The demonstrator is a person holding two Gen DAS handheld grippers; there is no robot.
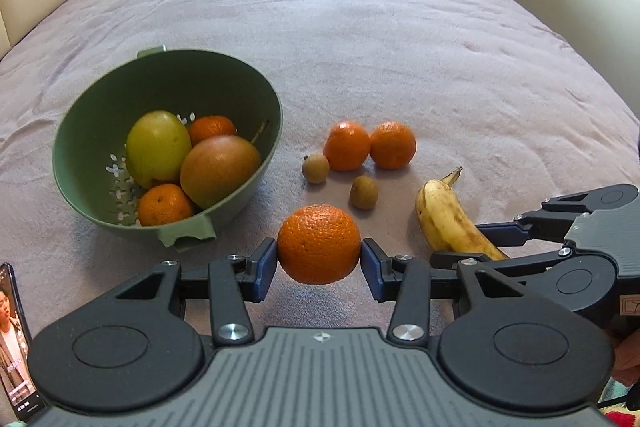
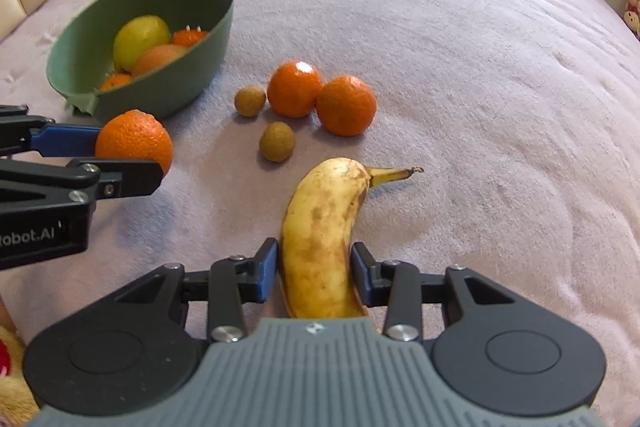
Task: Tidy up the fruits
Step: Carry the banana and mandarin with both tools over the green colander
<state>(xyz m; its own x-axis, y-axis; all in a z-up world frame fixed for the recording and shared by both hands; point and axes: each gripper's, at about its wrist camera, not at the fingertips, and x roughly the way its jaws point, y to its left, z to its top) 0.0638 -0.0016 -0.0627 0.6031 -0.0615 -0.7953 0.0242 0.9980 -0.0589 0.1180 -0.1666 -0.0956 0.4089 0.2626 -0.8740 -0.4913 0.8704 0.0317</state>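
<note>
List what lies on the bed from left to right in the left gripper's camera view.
Phone → green bowl → small brown fruit → two oranges → banana → right gripper.

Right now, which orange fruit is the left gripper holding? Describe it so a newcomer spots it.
Start at the green plastic colander bowl on the lilac blanket. Just right of its near handle, one round orange mandarin sits clamped between the left gripper pads; the other loose two lie untouched behind.

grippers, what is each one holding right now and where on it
Left tool grips an orange across its middle. Right tool clamps the banana on its lower body, away from the stem.
</note>
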